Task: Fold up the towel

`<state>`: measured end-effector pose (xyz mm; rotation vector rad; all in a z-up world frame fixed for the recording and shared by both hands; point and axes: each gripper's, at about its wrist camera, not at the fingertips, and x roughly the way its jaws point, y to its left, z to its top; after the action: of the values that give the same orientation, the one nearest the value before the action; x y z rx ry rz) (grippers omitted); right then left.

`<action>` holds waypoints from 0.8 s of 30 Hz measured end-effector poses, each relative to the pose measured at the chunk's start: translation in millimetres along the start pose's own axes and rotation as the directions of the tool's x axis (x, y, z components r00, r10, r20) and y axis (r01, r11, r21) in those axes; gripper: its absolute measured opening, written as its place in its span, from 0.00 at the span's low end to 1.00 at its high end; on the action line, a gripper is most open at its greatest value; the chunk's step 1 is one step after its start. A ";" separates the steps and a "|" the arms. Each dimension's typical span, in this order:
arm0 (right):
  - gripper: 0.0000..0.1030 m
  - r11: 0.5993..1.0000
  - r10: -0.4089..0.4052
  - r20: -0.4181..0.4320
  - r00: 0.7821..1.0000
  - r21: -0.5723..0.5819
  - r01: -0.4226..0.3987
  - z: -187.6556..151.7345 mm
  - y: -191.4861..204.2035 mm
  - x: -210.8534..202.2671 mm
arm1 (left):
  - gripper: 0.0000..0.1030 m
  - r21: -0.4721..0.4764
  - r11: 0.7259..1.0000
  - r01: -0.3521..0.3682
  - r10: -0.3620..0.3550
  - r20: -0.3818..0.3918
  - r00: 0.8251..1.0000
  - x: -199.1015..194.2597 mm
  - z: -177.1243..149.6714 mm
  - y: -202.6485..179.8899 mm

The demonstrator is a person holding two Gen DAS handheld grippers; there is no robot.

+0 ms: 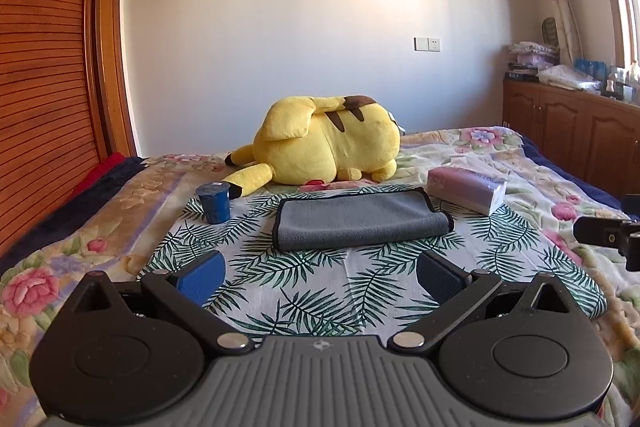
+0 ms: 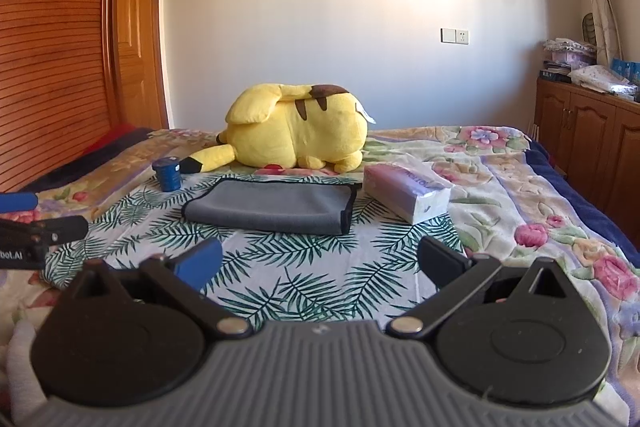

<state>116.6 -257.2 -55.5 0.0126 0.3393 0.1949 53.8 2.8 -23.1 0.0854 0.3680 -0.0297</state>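
Well apart from the folded towel [image 1: 360,223], both left tongs [image 1: 320,273] and right tongs [image 2: 320,261] gape empty.

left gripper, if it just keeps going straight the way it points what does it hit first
Most likely the grey towel. The left gripper is open, hovering over the leaf-print cloth, and the towel lies dead ahead between its fingers. Its height is unclear, so it might touch the cloth first.

left gripper [image 1: 320,277] | black arms | blue-padded fingers [image 1: 200,281] | grey ribbed body | silver rivets
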 end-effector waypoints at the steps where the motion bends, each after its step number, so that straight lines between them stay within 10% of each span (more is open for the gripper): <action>1: 1.00 1.000 -0.001 0.000 1.000 0.000 0.001 0.0 0.0 0.1 | 0.84 -0.003 1.000 0.000 0.000 0.001 1.000 0.0 0.8 0.6; 24: 1.00 0.999 -0.047 0.075 0.996 0.017 0.046 2.1 -5.9 -6.5 | 0.84 0.000 1.000 -0.012 0.012 0.048 0.999 -6.7 6.6 1.5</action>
<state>112.4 -264.1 -51.7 0.0271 0.2652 0.1457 50.0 3.8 -14.4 0.0871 0.3198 -0.0199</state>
